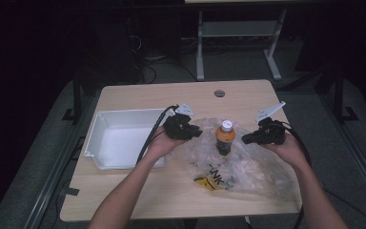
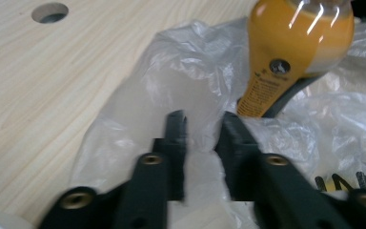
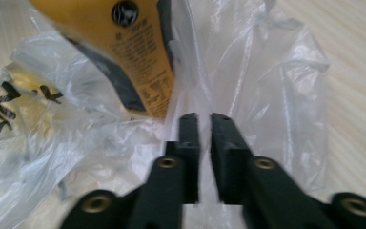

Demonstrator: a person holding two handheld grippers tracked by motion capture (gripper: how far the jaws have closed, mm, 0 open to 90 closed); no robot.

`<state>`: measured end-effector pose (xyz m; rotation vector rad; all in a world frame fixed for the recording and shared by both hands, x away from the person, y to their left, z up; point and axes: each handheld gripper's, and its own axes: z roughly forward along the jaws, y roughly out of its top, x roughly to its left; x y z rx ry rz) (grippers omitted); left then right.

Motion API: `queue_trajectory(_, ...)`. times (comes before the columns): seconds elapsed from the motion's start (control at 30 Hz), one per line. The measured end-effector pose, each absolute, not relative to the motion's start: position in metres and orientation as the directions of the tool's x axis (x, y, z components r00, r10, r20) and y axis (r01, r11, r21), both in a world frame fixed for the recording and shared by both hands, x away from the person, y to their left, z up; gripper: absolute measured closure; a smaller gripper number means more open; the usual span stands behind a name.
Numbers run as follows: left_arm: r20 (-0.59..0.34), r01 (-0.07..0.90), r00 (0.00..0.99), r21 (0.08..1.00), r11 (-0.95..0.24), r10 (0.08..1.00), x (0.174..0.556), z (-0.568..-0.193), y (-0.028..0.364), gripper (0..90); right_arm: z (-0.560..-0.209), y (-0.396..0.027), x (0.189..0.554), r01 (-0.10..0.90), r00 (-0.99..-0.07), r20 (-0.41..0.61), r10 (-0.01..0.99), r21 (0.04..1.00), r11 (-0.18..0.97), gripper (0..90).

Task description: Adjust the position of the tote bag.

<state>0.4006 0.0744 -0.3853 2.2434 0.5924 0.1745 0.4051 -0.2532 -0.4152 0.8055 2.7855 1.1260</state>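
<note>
Pale wood is showing as the table (image 1: 138, 200) top, with a white tray (image 1: 106, 125) sitting at its left. Near the middle a clear plastic bag (image 1: 248, 171) is lying crumpled, and an orange bottle (image 1: 225, 137) is standing upright on it. Beside the bottle, the left gripper (image 1: 194, 132) is pinching a fold of the bag, jaws a little apart. On the other side, the right gripper (image 1: 246, 139) is clamping the bag's edge, jaws nearly together

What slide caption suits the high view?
Two hand-held grippers, left and right, pinch a crinkled clear plastic bag around an upright orange bottle.
</note>
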Motion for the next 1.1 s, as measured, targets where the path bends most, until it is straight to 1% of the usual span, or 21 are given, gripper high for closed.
queue_trajectory(0.03, -0.054, 0.352, 0.884, 0.729, -0.587, 0.464, 0.399, -0.385, 0.073, 83.9, -0.416, -0.254, 0.405, 0.455, -0.865, 0.162, 0.475, 0.651, 0.607, 89.3)
queue_trajectory(0.07, -0.053, 0.354, 0.881, 0.732, -0.582, 0.470, 0.396, -0.386, 0.070, 86.8, -0.417, -0.255, 0.405, 0.455, -0.867, 0.168, 0.470, 0.653, 0.605, 89.5)
queue_trajectory(0.1, -0.061, 0.361, 0.878, 0.735, -0.574, 0.475, 0.394, -0.387, 0.068, 87.9, -0.418, -0.256, 0.404, 0.463, -0.864, 0.179, 0.471, 0.652, 0.601, 89.6)
queue_trajectory(0.17, -0.025, 0.341, 0.879, 0.730, -0.592, 0.476, 0.389, -0.389, 0.064, 89.1, -0.419, -0.257, 0.402, 0.461, -0.864, 0.180, 0.470, 0.656, 0.598, 89.6)
queue_trajectory(0.23, -0.023, 0.350, 0.870, 0.733, -0.584, 0.492, 0.384, -0.392, 0.061, 89.5, -0.419, -0.259, 0.400, 0.463, -0.864, 0.191, 0.466, 0.666, 0.585, 89.5)
queue_trajectory(0.27, -0.023, 0.353, 0.866, 0.737, -0.576, 0.500, 0.381, -0.394, 0.060, 89.6, -0.418, -0.260, 0.399, 0.466, -0.863, 0.198, 0.466, 0.667, 0.581, 87.2)
queue_trajectory(0.33, -0.033, 0.364, 0.859, 0.740, -0.566, 0.511, 0.376, -0.398, 0.057, 89.6, -0.416, -0.261, 0.399, 0.472, -0.858, 0.210, 0.470, 0.685, 0.555, 66.8)
queue_trajectory(0.37, -0.031, 0.365, 0.855, 0.744, -0.559, 0.517, 0.374, -0.400, 0.055, 89.6, -0.415, -0.261, 0.399, 0.481, -0.853, 0.227, 0.471, 0.692, 0.539, 60.4)
queue_trajectory(0.4, -0.030, 0.365, 0.854, 0.747, -0.556, 0.520, 0.371, -0.402, 0.054, 89.6, -0.414, -0.261, 0.399, 0.479, -0.855, 0.238, 0.461, 0.702, 0.527, 57.9)
queue_trajectory(0.47, -0.034, 0.368, 0.850, 0.754, -0.544, 0.526, 0.368, -0.406, 0.052, 89.6, -0.413, -0.259, 0.398, 0.468, -0.858, 0.228, 0.460, 0.714, 0.520, 53.0)
queue_trajectory(0.53, -0.043, 0.376, 0.842, 0.761, -0.529, 0.537, 0.365, -0.410, 0.051, 89.5, -0.413, -0.256, 0.398, 0.455, -0.855, 0.179, 0.486, 0.709, 0.539, 52.7)
queue_trajectory(0.7, -0.048, 0.390, 0.827, 0.767, -0.510, 0.560, 0.361, -0.422, 0.048, 89.6, -0.420, -0.249, 0.402, 0.460, -0.839, 0.135, 0.527, 0.692, 0.556, 57.7)
queue_trajectory(0.83, -0.055, 0.403, 0.811, 0.774, -0.489, 0.582, 0.356, -0.434, 0.046, 89.6, -0.428, -0.243, 0.405, 0.475, -0.835, 0.139, 0.532, 0.669, 0.571, 70.4)
queue_trajectory(0.9, -0.043, 0.401, 0.807, 0.773, -0.492, 0.589, 0.352, -0.441, 0.044, 89.6, -0.432, -0.240, 0.405, 0.485, -0.835, 0.146, 0.531, 0.651, 0.584, 79.0)
queue_trajectory(0.97, -0.039, 0.402, 0.804, 0.772, -0.493, 0.594, 0.350, -0.446, 0.044, 89.6, -0.437, -0.237, 0.406, 0.487, -0.839, 0.147, 0.524, 0.633, 0.602, 85.6)
queue_trajectory(1.03, -0.029, 0.402, 0.797, 0.771, -0.494, 0.603, 0.348, -0.450, 0.045, 89.6, -0.440, -0.236, 0.406, 0.500, -0.835, 0.165, 0.525, 0.627, 0.598, 88.6)
queue_trajectory(1.1, -0.039, 0.413, 0.792, 0.769, -0.487, 0.610, 0.347, -0.454, 0.045, 89.6, -0.443, -0.236, 0.406, 0.501, -0.835, 0.168, 0.524, 0.625, 0.598, 89.4)
